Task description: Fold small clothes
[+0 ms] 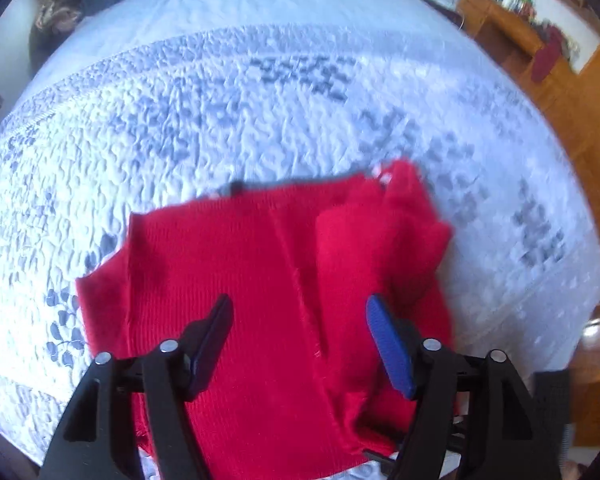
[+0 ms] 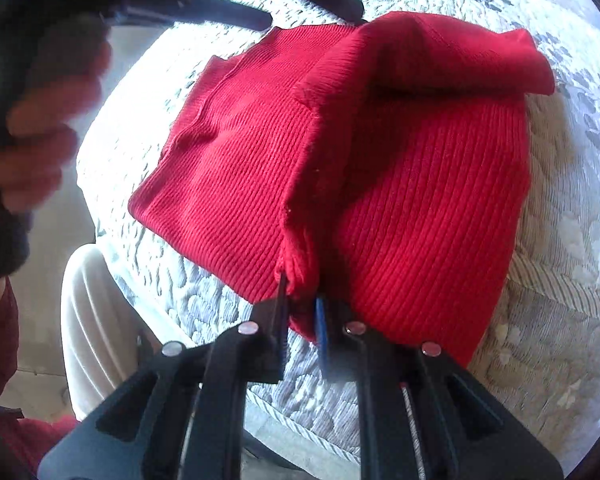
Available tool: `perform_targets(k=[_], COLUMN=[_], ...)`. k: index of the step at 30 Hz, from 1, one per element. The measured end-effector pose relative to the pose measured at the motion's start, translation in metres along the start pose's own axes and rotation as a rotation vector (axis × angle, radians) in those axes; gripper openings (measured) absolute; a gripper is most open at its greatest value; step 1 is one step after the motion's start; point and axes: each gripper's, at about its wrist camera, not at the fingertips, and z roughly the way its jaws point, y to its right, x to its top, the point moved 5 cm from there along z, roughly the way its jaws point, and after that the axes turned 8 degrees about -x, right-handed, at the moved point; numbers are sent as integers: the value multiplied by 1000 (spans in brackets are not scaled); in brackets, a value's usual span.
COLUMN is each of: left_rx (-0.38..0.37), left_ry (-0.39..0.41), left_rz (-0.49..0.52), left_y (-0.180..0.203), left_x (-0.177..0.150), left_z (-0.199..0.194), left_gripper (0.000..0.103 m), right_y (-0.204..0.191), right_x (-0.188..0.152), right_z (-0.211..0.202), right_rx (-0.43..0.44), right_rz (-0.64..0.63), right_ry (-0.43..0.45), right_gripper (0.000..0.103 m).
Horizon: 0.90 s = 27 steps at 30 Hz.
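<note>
A small red ribbed knit garment (image 1: 260, 280) lies on a white and grey quilted bed cover (image 1: 220, 100). Its right side is folded over in a raised flap (image 1: 384, 232). My left gripper (image 1: 300, 320) is open, its fingers spread above the garment's near part, holding nothing. In the right wrist view the same garment (image 2: 420, 200) fills the middle, with a folded layer (image 2: 440, 52) across its far end. My right gripper (image 2: 300, 304) is shut on a corner of the garment's folded edge (image 2: 296, 272), lifting it slightly off the bed.
A wooden desk with clutter (image 1: 512, 24) and wooden floor (image 1: 580, 112) lie right of the bed. Dark clothes (image 1: 80, 0) sit at the bed's far left. In the right wrist view a hand holding the other gripper (image 2: 40, 128) is at left, over the bed's edge (image 2: 112, 280).
</note>
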Motion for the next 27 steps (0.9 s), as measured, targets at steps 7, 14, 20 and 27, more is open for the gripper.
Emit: perform_targets(k=[7, 14, 20, 27], left_rx=[117, 86, -130, -233], left_ry=[-68, -141, -90, -84], left_rz=[137, 171, -67, -268], left_y=[15, 25, -11, -57], left_x=[17, 15, 12, -8], left_z=[27, 57, 45, 47], left_gripper=[80, 46, 7, 11], right_y=[2, 3, -1, -5], right_x=[2, 4, 1, -2], right_z=[2, 0, -7, -7], right_rx=[18, 13, 1, -12], right_rz=[23, 16, -7, -10], right_ry=[-13, -18, 0, 3], right_gripper=[11, 11, 11, 10])
